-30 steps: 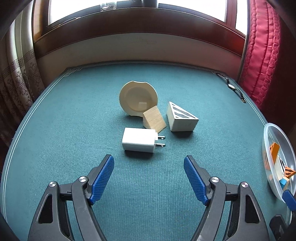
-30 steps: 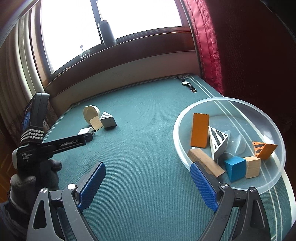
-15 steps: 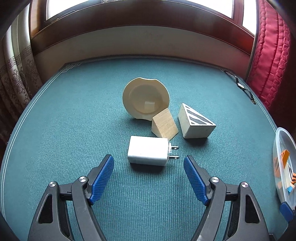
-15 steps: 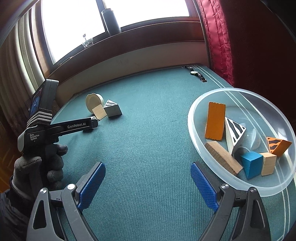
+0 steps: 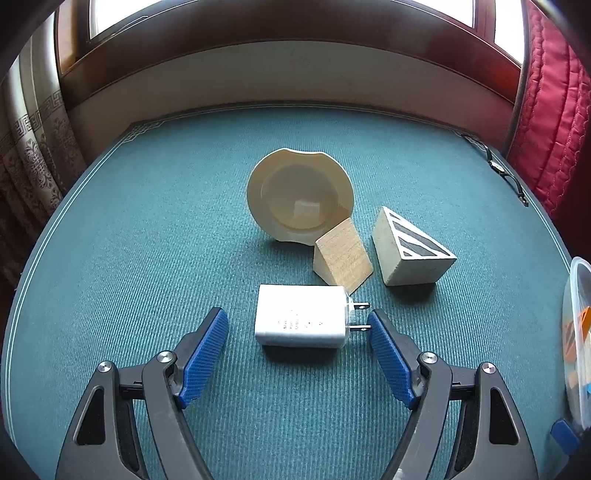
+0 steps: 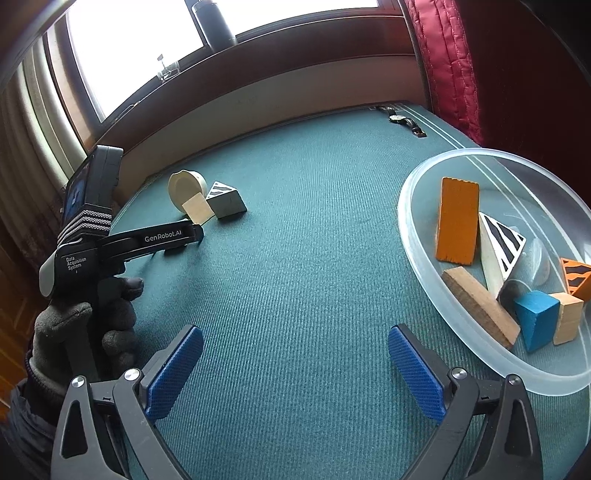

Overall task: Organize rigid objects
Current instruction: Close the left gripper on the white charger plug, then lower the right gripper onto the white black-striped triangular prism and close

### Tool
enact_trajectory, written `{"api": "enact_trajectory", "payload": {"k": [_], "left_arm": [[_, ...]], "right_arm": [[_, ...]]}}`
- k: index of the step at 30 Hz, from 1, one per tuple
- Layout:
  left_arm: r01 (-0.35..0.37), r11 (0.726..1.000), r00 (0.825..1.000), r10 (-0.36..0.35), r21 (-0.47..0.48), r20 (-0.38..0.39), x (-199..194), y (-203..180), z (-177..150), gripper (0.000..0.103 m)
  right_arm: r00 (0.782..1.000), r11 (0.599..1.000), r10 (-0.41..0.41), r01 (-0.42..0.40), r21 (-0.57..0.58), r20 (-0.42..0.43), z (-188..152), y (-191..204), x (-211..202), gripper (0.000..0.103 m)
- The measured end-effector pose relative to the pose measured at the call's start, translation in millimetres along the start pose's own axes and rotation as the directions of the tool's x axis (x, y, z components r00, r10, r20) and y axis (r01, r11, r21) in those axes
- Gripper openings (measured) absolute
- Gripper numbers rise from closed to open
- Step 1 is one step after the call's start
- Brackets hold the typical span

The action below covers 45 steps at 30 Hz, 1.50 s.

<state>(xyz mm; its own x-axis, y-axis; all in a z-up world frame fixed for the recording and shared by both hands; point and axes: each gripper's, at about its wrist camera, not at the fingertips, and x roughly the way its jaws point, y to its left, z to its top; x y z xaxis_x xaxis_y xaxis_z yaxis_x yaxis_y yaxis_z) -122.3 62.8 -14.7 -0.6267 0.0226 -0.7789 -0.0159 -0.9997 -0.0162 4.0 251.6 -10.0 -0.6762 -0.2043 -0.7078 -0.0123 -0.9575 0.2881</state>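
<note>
A white plug charger (image 5: 295, 306) lies on the green table cover between the fingers of my left gripper (image 5: 296, 321), which is open; its prongs almost reach the right fingertip (image 5: 375, 321). Behind it stand a cream round dish (image 5: 299, 195) on its edge, a plain wooden wedge (image 5: 343, 260) and a black-striped triangular block (image 5: 406, 254). My right gripper (image 6: 295, 332) hovers over bare cloth, its jaws opening with nothing between them. Right of it sits a clear bowl (image 6: 417, 236) with an orange block (image 6: 456, 221), a striped triangle (image 6: 498, 247), a wooden plank (image 6: 480, 306) and a blue block (image 6: 535, 317).
A gloved hand (image 6: 85, 325) holds the left gripper (image 6: 199, 230) at the left of the right wrist view. A wristwatch (image 6: 404, 122) lies at the far right corner. A red curtain (image 6: 450, 66) hangs beside the bowl, and a dark bottle (image 6: 212, 22) stands on the windowsill.
My left gripper has come forward and down so the charger now sits between its fingers. My right gripper's jaws have widened, and the bowl sits further right in its view.
</note>
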Motion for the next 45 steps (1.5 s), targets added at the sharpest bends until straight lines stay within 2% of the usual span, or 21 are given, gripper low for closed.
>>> {"api": "enact_trajectory", "payload": {"k": [5,9,15,23,30,34,40,45], "left_arm": [[0.002,1.0,1.0,-0.002,-0.007,0.008,0,3,0,0.074],[0.013,1.0,1.0,-0.013,-0.027,0.024,-3,8,0,0.06],[0.052,0.997,0.998,-0.05,-0.057,0.033,-8,16,-2,0.059],[0.016,0.996,0.997,-0.01,-0.083,0.079,-22,33,-2,0.059],[-0.011,0.995,0.997,0.02,-0.104,0.079,-22,40,0,0.059],[-0.048,0.992,0.995,0.057,-0.114,0.08,-21,44,0,0.059],[-0.054,0.989,0.995,0.065,-0.14,0.074,-20,51,1,0.059],[-0.059,0.986,0.995,0.07,-0.159,0.065,-18,56,1,0.059]], "right_arm": [[1.0,1.0,0.005,-0.005,0.0,-0.022,5,3,10,0.102],[1.0,1.0,0.003,-0.003,-0.015,-0.029,11,9,17,0.102],[1.0,0.998,-0.018,0.017,-0.066,-0.019,21,23,29,0.102],[0.998,0.989,-0.056,0.055,-0.137,-0.006,41,37,52,0.102],[0.997,0.975,-0.074,0.078,-0.207,0.031,64,56,68,0.102],[0.996,0.964,-0.079,0.086,-0.253,0.04,78,69,80,0.09],[0.997,0.953,-0.067,0.074,-0.295,0.033,95,82,98,0.076],[0.999,0.95,-0.036,0.037,-0.309,0.011,100,89,108,0.074]]}}
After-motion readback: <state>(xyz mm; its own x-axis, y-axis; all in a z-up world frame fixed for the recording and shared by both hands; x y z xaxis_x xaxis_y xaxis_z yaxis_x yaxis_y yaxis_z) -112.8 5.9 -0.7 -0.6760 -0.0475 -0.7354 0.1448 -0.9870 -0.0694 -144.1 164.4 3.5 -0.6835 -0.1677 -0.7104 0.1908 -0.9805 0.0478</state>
